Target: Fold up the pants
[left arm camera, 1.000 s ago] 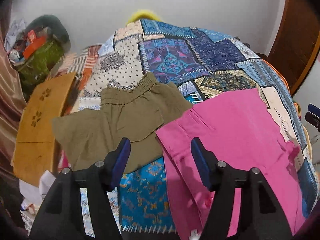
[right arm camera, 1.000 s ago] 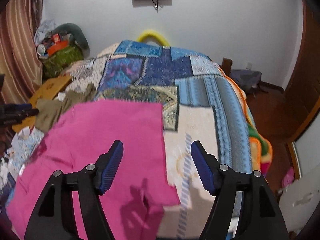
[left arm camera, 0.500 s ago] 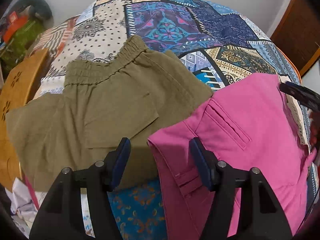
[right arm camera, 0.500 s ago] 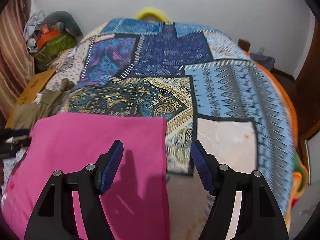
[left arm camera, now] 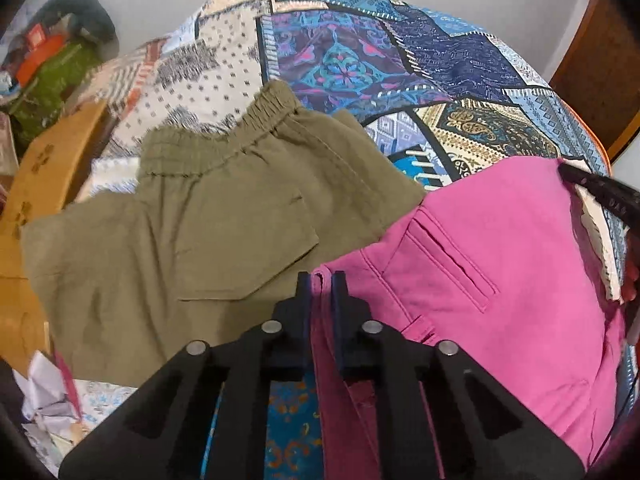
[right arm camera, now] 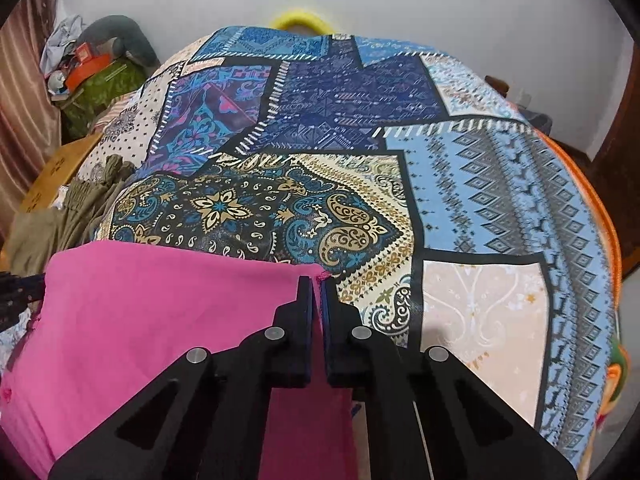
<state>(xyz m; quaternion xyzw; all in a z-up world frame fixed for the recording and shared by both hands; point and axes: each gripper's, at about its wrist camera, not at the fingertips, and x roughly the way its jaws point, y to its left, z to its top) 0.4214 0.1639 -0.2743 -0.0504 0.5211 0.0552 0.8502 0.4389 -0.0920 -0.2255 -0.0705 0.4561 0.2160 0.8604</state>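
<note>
Pink pants lie flat on a patchwork bedspread, a slit back pocket facing up. My left gripper is shut on the waistband corner of the pink pants. In the right wrist view the pink pants fill the lower left, and my right gripper is shut on their far right corner. The right gripper's tip also shows at the right edge of the left wrist view.
Folded olive-green pants with an elastic waistband lie left of the pink ones, touching them. A wooden board and a pile of bags stand left of the bed. The bedspread stretches beyond and to the right.
Both grippers were open above the pink pants; both have moved down and forward and shut on the pants' corners.
</note>
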